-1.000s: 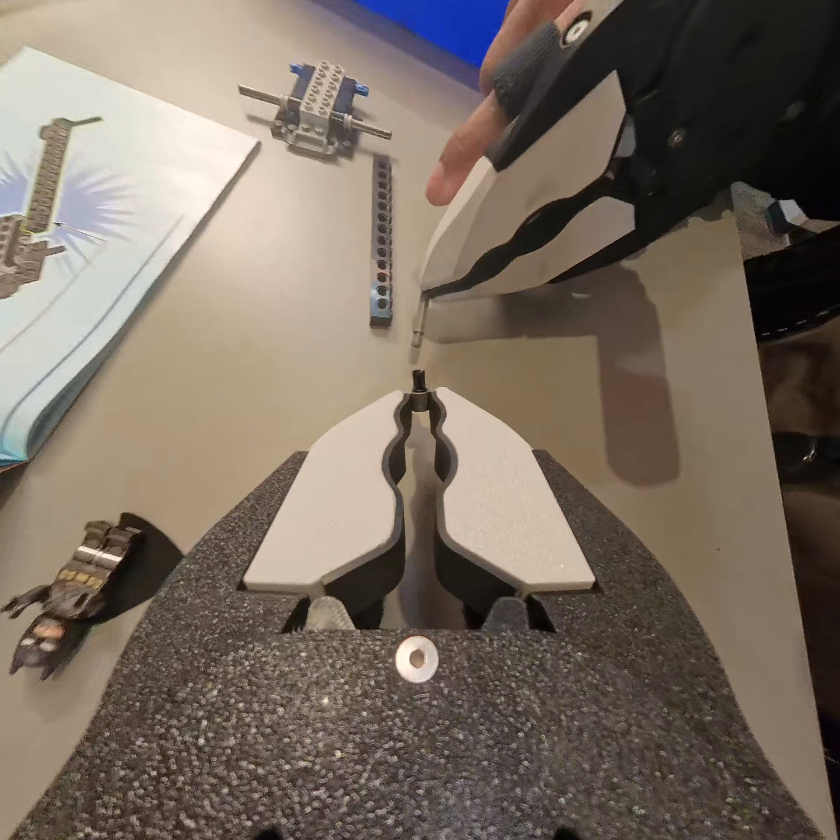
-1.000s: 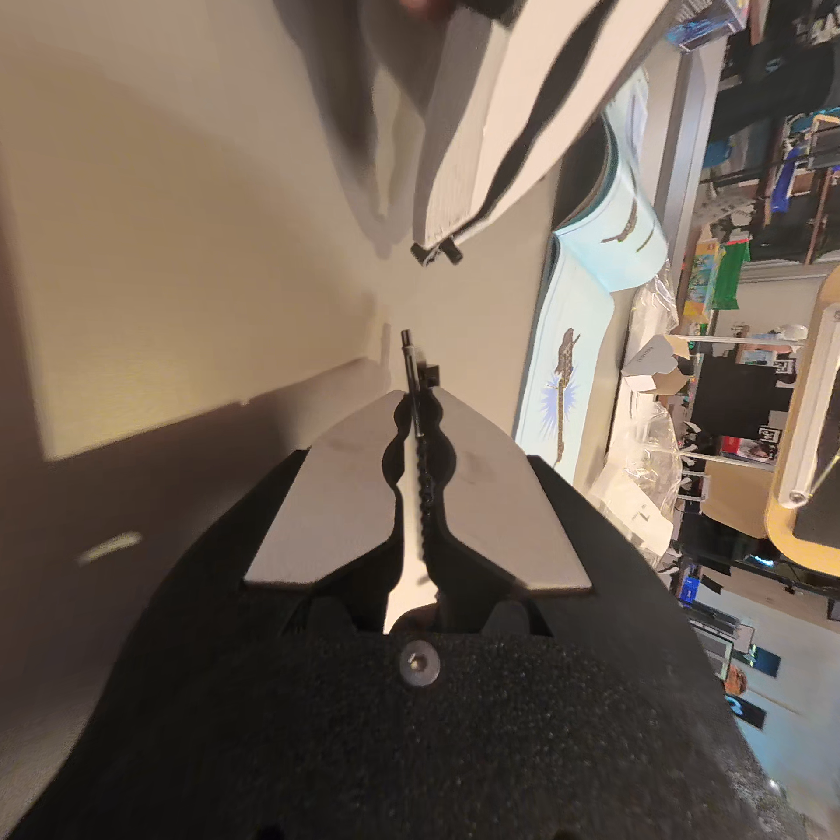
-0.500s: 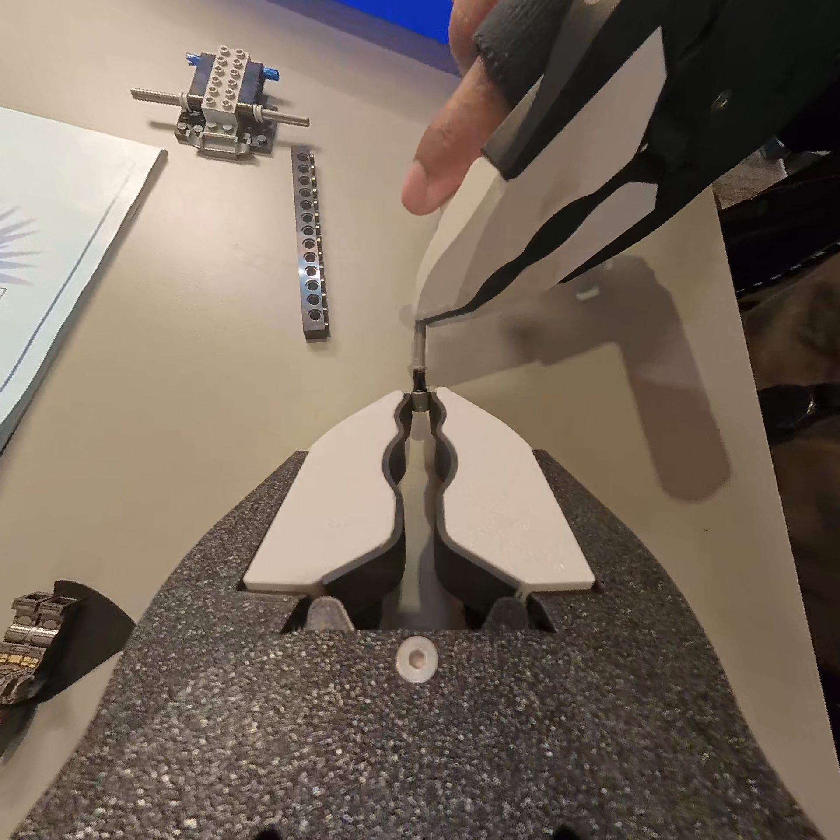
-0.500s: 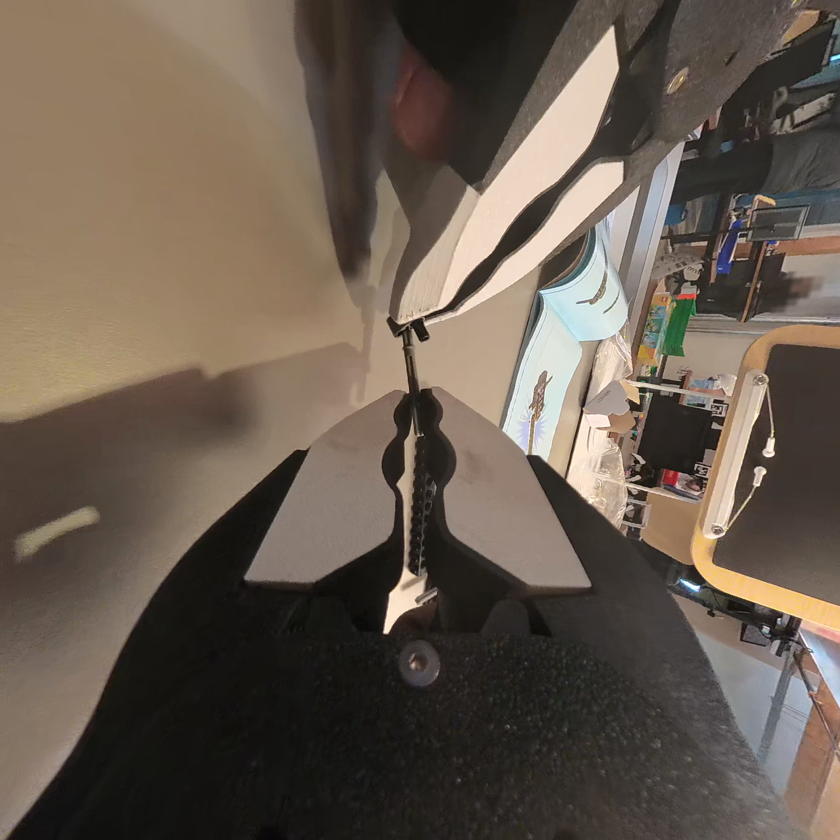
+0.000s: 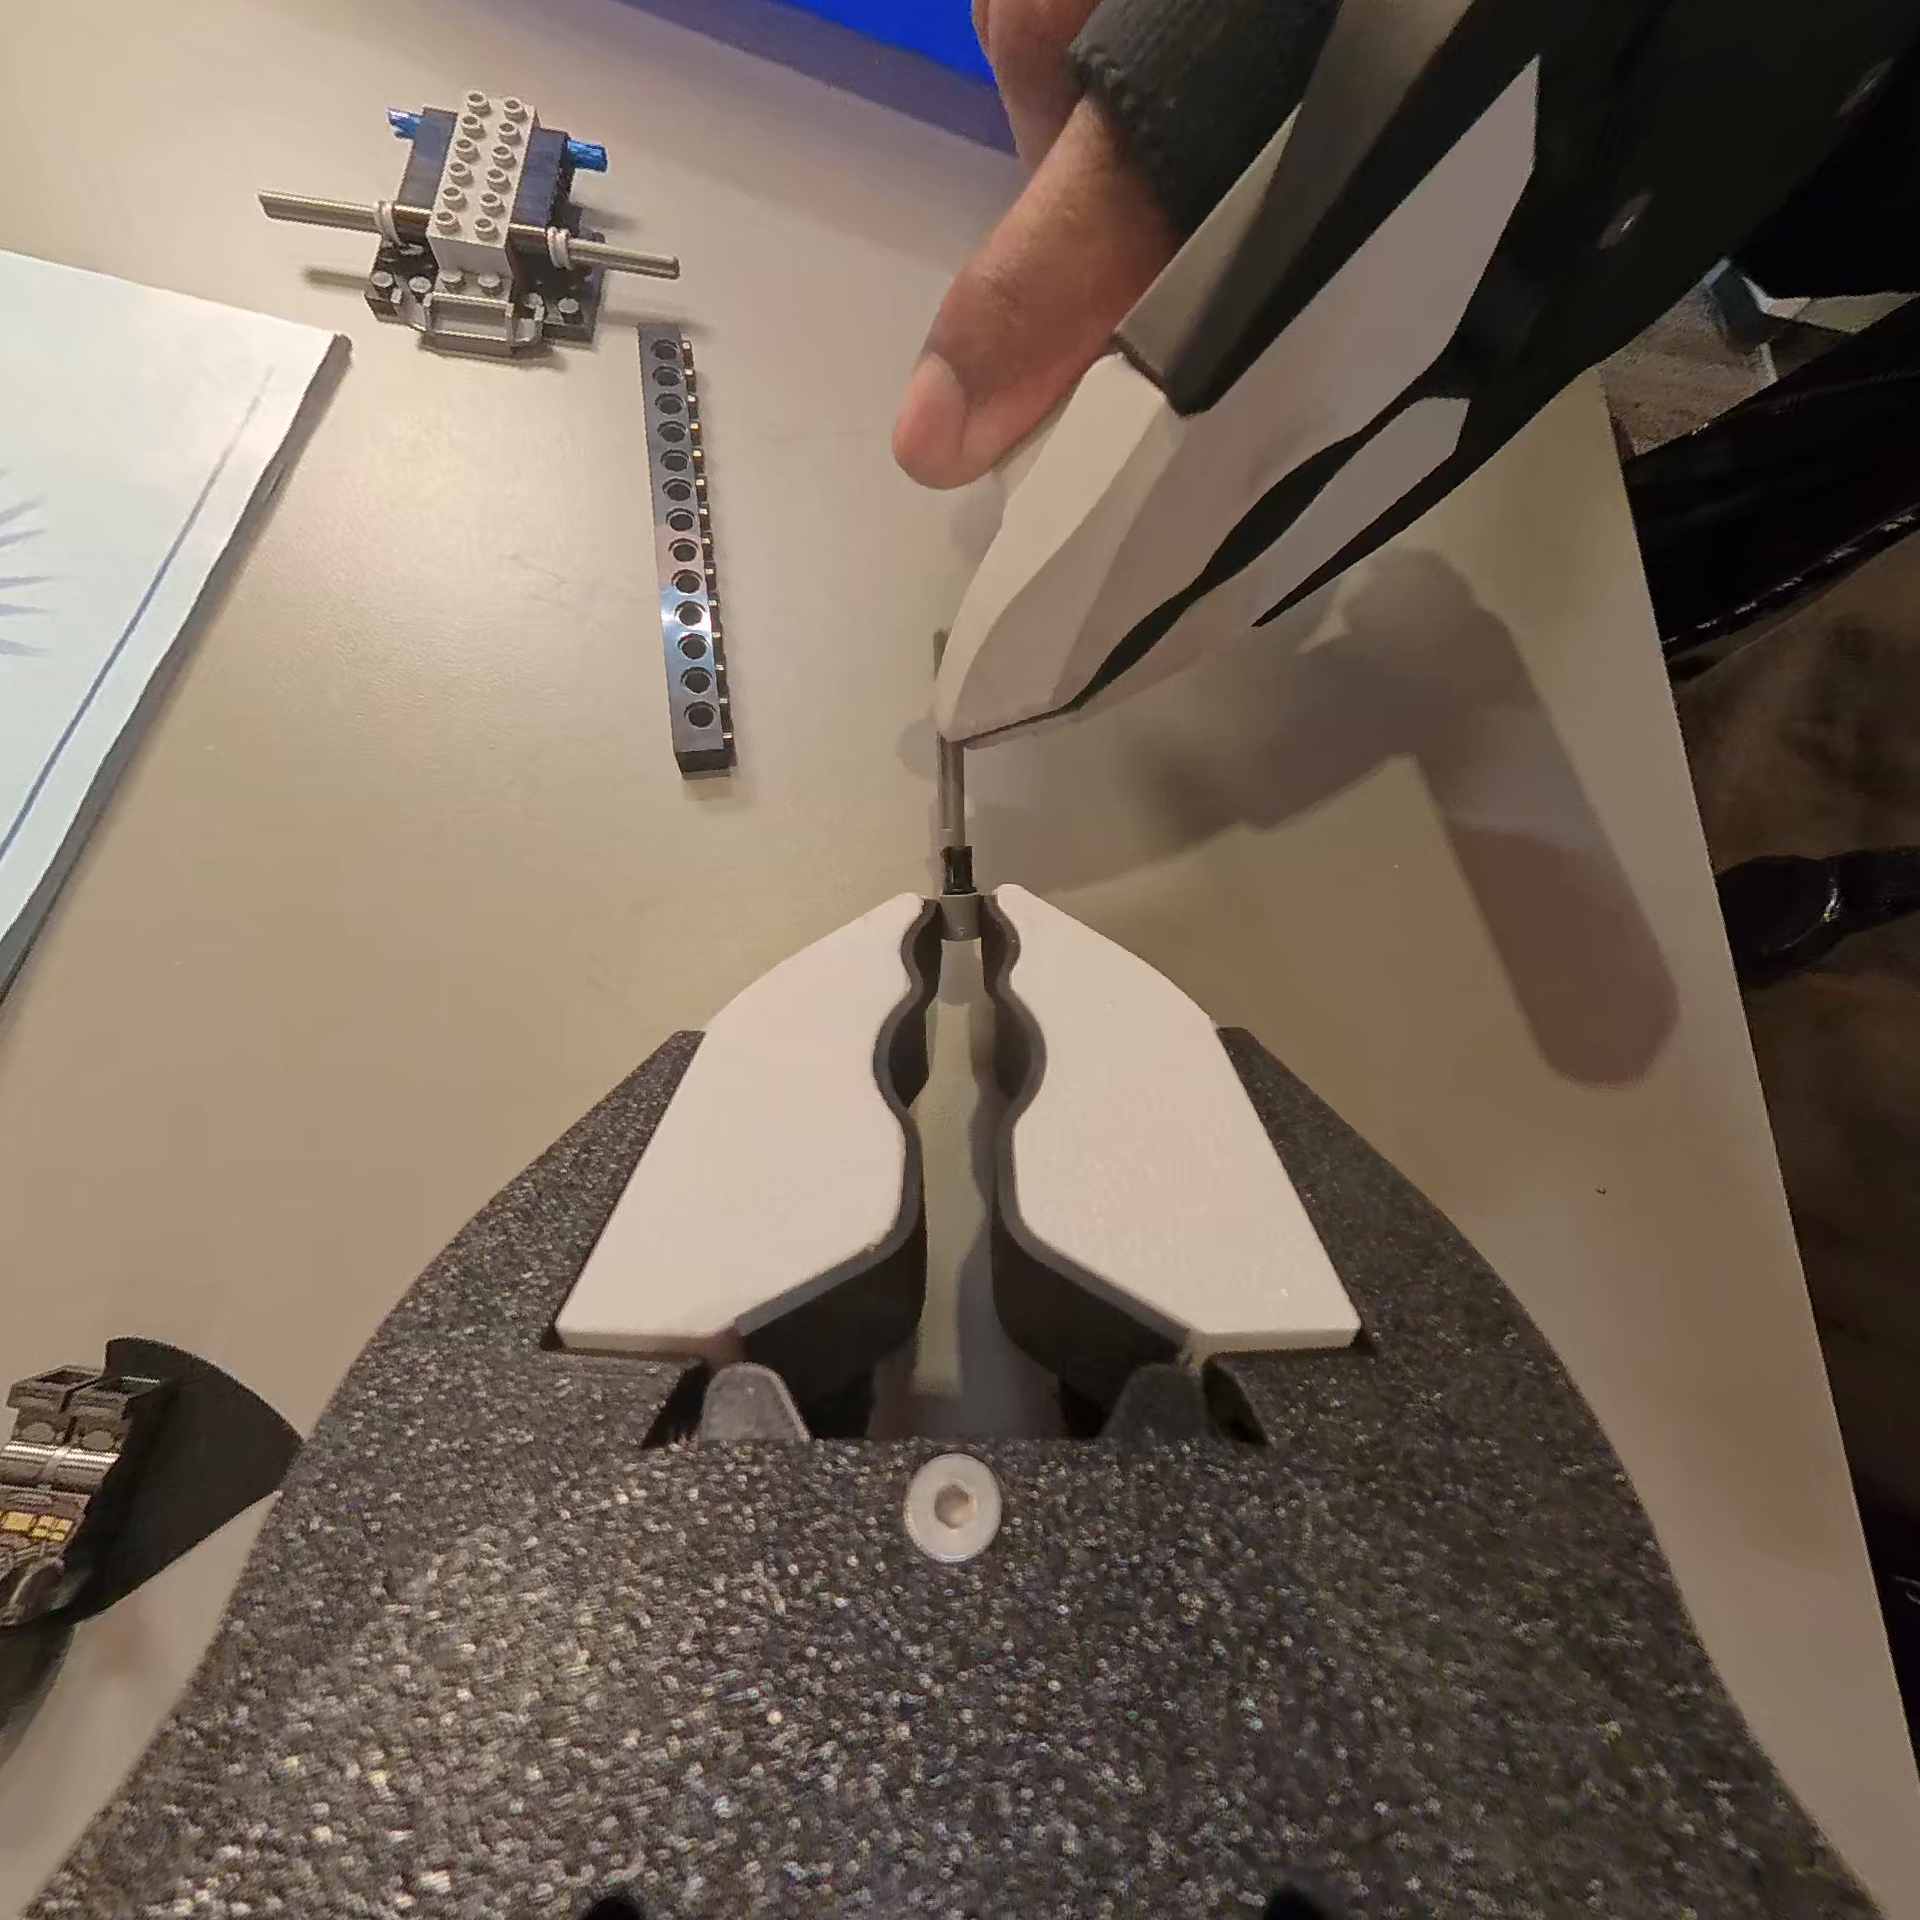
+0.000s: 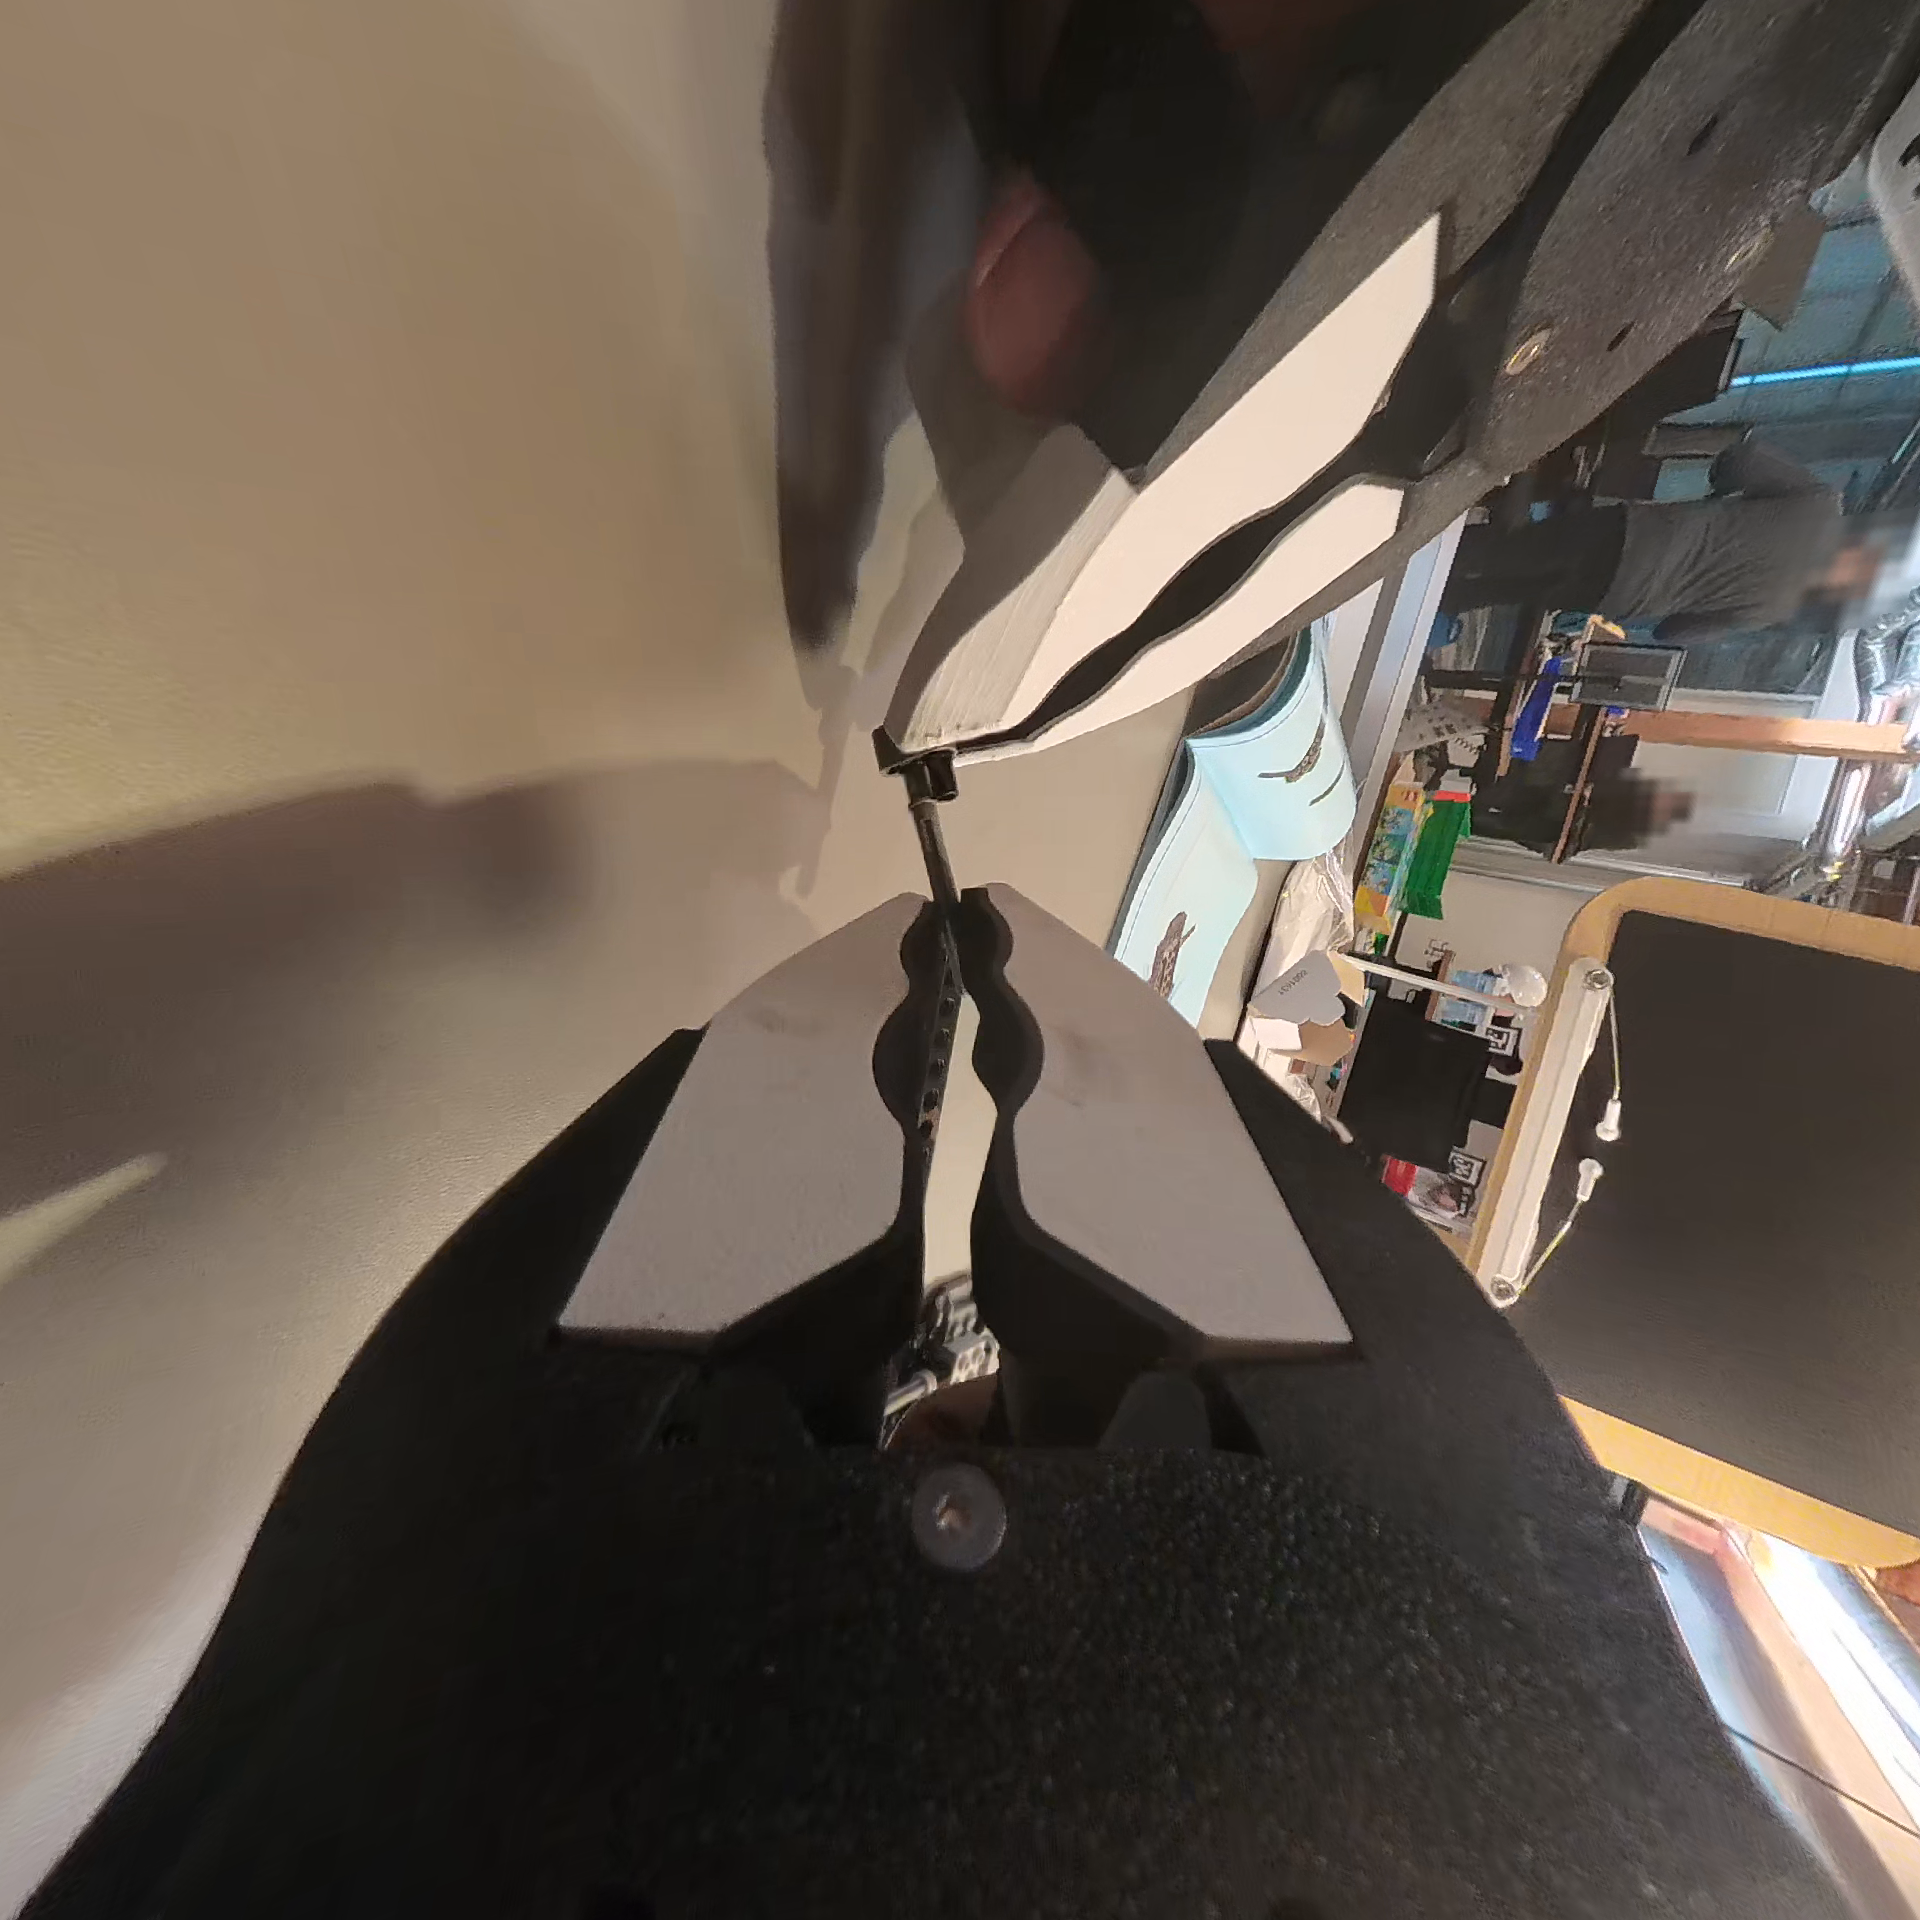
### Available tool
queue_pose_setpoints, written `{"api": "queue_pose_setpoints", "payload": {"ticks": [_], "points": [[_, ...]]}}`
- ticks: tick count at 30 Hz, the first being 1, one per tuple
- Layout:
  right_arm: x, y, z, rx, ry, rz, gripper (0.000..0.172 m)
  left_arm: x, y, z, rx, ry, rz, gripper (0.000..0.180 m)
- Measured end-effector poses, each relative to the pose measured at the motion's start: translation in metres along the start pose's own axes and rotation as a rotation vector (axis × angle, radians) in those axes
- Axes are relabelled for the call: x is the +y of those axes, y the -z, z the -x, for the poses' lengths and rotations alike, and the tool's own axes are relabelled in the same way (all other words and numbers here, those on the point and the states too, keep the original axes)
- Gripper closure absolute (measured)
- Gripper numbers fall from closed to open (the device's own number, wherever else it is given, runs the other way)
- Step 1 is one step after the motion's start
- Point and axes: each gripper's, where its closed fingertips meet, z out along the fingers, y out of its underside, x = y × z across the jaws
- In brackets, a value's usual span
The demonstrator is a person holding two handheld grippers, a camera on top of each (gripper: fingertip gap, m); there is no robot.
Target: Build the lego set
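Two grippers meet tip to tip: my left gripper [image 5: 958, 902] pinches a small grey bush [image 5: 958, 918], and my right gripper [image 6: 948, 900] clamps a thin grey axle [image 5: 948, 784] aimed lengthwise into it, right of the black holed beam [image 5: 688, 551] on the bench [image 5: 436, 883].

Two tongs, one grey axle [image 5: 949, 784], one holed beam [image 5: 691, 540] (flat), one booklet [image 5: 135, 499].

The table [image 5: 416, 883] is plain beige. On it lies a black beam [image 5: 691, 551] with a row of round holes, and a grey-and-black brick assembly [image 5: 483, 223] (with small blue ends). The booklet [image 5: 114, 499] is pale blue. The gripper fingers [image 5: 790, 1132] are light grey.
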Motion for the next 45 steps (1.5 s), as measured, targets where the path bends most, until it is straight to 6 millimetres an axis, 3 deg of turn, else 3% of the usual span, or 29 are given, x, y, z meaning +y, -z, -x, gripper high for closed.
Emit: {"api": "queue_pose_setpoints", "payload": {"ticks": [27,39,45], "points": [[-0.002,-0.007,0.013,0.029,-0.064,-0.105,0.168,0.013,-0.009,-0.001,-0.023,-0.002,0.112,0.173],[-0.004,-0.009,0.011,0.065,-0.066,-0.118,0.168,0.011,-0.011,0.000,-0.045,-0.035,0.106,0.174],[0.003,-0.009,0.001,0.132,-0.109,-0.115,0.167,-0.001,-0.007,0.000,-0.051,-0.040,0.027,0.174]]}}
